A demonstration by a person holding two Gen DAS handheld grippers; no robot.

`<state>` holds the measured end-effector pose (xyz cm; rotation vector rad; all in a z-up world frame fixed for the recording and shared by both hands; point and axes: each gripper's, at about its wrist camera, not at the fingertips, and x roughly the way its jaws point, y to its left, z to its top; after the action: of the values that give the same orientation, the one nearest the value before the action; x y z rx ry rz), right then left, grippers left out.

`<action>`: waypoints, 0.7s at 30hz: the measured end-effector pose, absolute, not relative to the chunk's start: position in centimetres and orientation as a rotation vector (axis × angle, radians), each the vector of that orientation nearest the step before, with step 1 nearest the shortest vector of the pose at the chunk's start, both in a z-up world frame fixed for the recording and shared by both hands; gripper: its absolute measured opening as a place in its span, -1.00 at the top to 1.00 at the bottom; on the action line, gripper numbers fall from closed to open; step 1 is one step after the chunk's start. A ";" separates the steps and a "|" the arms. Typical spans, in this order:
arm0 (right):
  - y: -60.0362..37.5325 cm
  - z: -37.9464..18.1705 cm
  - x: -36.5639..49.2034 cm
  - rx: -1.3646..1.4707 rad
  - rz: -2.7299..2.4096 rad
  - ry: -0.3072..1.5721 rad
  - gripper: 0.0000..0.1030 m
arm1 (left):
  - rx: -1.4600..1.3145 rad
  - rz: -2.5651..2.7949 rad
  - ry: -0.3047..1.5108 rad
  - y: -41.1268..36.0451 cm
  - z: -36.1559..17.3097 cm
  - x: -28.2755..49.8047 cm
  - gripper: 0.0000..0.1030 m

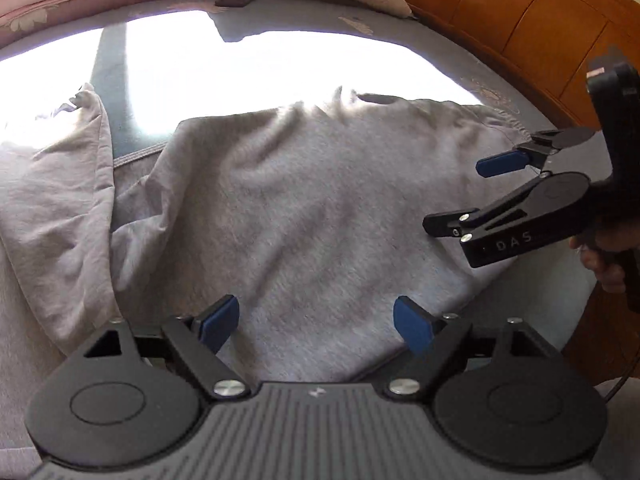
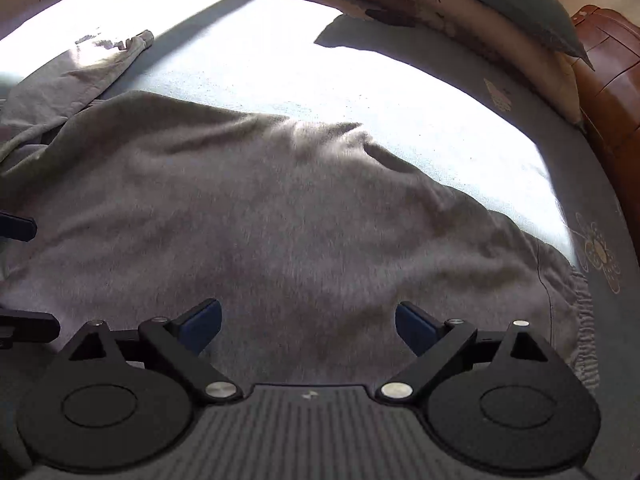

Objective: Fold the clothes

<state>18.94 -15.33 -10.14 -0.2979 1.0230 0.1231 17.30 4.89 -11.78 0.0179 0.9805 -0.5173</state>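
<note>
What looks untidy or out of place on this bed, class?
The grey garment lies rumpled, not flat: creases run across it and its far edge is bunched. A second crumpled grey cloth lies beside it on the left, overlapping its edge. Nothing is spilled or visibly damaged on the bedsheet.

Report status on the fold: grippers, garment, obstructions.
Left gripper open, empty, over the grey garment. Right gripper open, empty, above the same cloth. Garment lies rumpled on the bed. Nothing on top of it.
</note>
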 end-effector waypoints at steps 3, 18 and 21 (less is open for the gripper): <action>-16.5 -11.8 18.5 -0.193 0.142 1.040 -1.00 | -0.009 -0.480 0.947 4.3 -12.1 16.7 -0.86; -17.8 -13.5 15.2 -0.090 0.131 0.851 -1.00 | 0.094 -0.322 0.914 1.2 -13.1 15.5 -0.99; -17.7 -13.7 15.1 -0.090 0.129 0.834 -1.00 | 0.094 -0.287 0.930 0.7 -13.0 15.8 -0.99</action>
<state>15.09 -17.72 -13.66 -0.0897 0.8337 0.1290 15.83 0.72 -13.03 0.0939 0.9296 -0.2872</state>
